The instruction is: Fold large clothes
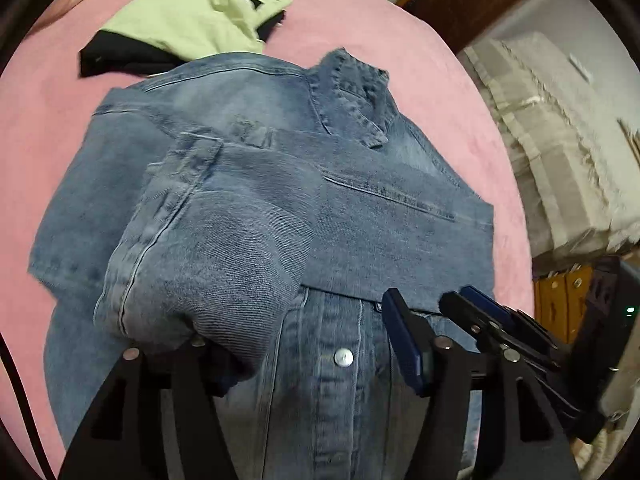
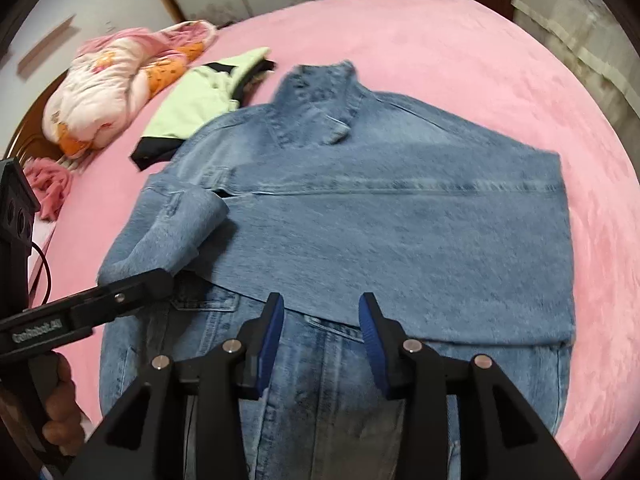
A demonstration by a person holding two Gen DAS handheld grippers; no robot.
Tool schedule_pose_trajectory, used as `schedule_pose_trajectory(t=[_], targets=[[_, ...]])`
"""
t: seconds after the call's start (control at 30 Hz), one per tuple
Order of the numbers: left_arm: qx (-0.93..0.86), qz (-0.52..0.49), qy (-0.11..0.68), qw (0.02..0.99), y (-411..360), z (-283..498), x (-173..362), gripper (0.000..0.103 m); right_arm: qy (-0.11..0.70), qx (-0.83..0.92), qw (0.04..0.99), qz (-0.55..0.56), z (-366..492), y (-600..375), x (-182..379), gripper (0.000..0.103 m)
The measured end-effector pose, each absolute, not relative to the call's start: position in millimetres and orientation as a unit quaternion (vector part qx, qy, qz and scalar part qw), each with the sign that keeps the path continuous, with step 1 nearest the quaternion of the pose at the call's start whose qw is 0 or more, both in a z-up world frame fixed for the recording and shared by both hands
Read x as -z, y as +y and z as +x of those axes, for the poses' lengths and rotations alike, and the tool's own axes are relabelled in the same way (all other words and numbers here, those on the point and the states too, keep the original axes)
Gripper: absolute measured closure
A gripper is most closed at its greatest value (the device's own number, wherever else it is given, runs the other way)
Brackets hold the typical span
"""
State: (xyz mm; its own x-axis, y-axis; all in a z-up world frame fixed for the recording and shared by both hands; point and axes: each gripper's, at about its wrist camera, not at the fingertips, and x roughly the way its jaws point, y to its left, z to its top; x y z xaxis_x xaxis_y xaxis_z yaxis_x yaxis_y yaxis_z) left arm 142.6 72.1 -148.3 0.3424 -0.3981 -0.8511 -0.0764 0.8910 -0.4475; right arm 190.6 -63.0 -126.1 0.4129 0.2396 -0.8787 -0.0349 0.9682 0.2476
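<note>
Up close in the left wrist view, the denim jacket (image 1: 280,184) lies on the pink bed (image 1: 60,120). One sleeve (image 1: 208,240) drapes over the left gripper (image 1: 304,354); whether it is pinched is unclear. A green and black garment (image 1: 180,24) sits behind.

From the right wrist view, the right gripper (image 2: 322,344) hangs wide apart above the jacket's front, holding nothing. A pink quilt (image 2: 116,84) lies far left.

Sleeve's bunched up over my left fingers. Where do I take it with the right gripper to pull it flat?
Probably the cuff, the stitched band at the sleeve end. It curls up off the denim jacket body, so a finger can slip under its open edge. Bring the open right gripper in from the jacket's middle, fingers across the band.
</note>
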Motion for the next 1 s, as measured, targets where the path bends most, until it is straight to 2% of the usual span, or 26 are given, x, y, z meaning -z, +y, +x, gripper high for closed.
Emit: schedule_pose_trajectory(t=[0.17, 0.3, 0.4, 0.47, 0.67, 0.87, 0.9, 1.0], targets=[[0.114, -0.232, 0.563, 0.785, 86, 131, 142, 0.020, 0.509, -0.131, 0.848, 0.072, 199, -32, 108, 0.064], [0.124, -0.223, 0.576, 0.777, 84, 117, 157, 0.018, 0.498, -0.164, 0.849, 0.067, 206, -9, 98, 0.063], [0.138, -0.191, 0.555, 0.798, 71, 105, 165, 0.018, 0.499, -0.190, 0.843, 0.067, 208, 5, 99, 0.063], [0.146, -0.159, 0.543, 0.811, 59, 95, 173, 0.011, 0.500, -0.208, 0.839, 0.056, 208, 15, 101, 0.063], [0.145, -0.124, 0.542, 0.819, 55, 64, 181, 0.011, 0.514, -0.257, 0.818, 0.007, 211, 43, 113, 0.063], [0.065, -0.156, 0.557, 0.813, 123, 20, 169, 0.011, 0.521, -0.302, 0.798, -0.016, 200, 84, 121, 0.063], [0.042, -0.160, 0.561, 0.811, 140, 12, 168, 0.011, 0.522, -0.313, 0.793, -0.024, 196, 95, 123, 0.062], [-0.005, -0.172, 0.566, 0.806, 176, 2, 166, 0.011, 0.516, -0.340, 0.783, -0.066, 178, 125, 128, 0.046]])
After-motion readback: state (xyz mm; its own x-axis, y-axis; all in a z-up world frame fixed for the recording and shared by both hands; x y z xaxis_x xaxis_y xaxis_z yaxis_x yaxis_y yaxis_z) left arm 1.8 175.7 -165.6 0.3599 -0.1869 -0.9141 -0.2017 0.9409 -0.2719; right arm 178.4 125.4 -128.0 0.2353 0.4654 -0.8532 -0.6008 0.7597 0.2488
